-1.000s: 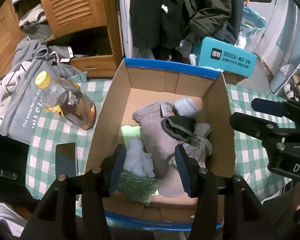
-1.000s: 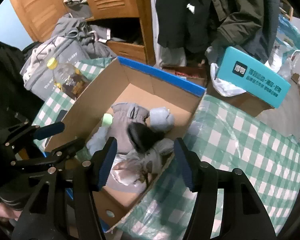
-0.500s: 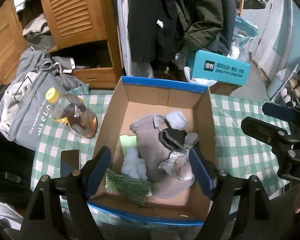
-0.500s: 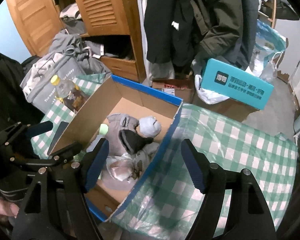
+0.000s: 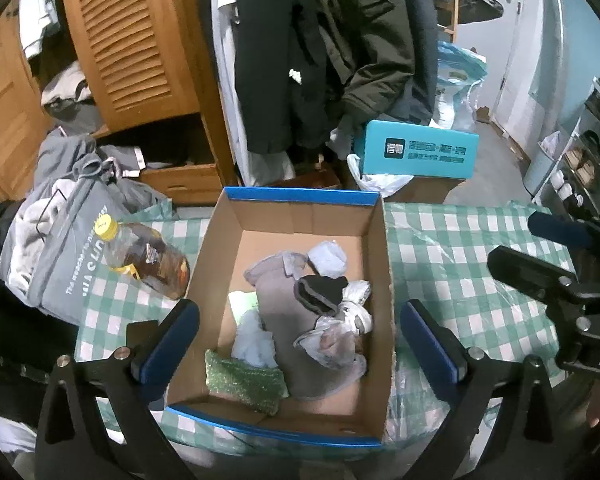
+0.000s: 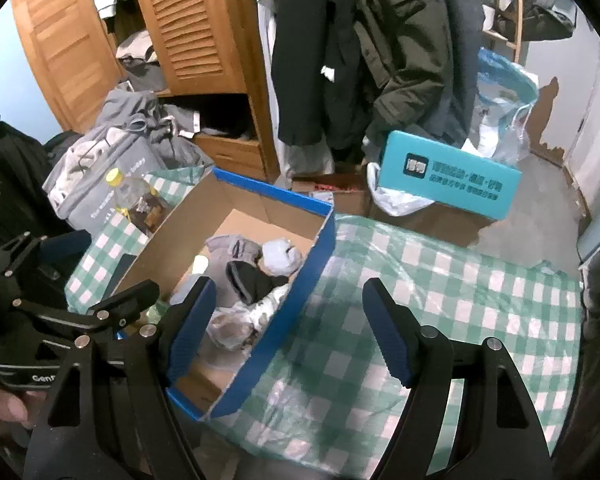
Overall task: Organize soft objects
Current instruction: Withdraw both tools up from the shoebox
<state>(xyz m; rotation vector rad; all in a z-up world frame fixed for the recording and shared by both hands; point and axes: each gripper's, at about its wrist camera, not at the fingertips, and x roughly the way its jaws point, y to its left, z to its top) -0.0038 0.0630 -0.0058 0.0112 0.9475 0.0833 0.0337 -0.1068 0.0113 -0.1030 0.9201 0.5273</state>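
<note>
Checked table (image 5: 440,240) — cardboard box (image 5: 376,264), bottle (image 5: 148,260)

Both handheld tools share one build: matte black angular frames with silver round screw heads at the joints. The left gripper (image 5: 298,338) carries two long fingers faced with ribbed blue pads (image 5: 168,340). The right gripper (image 6: 288,326) has the same blue pads (image 6: 388,336). White lettering marks each black body, partly cut off. A dark sleeve (image 6: 12,184) covers the left arm.
</note>
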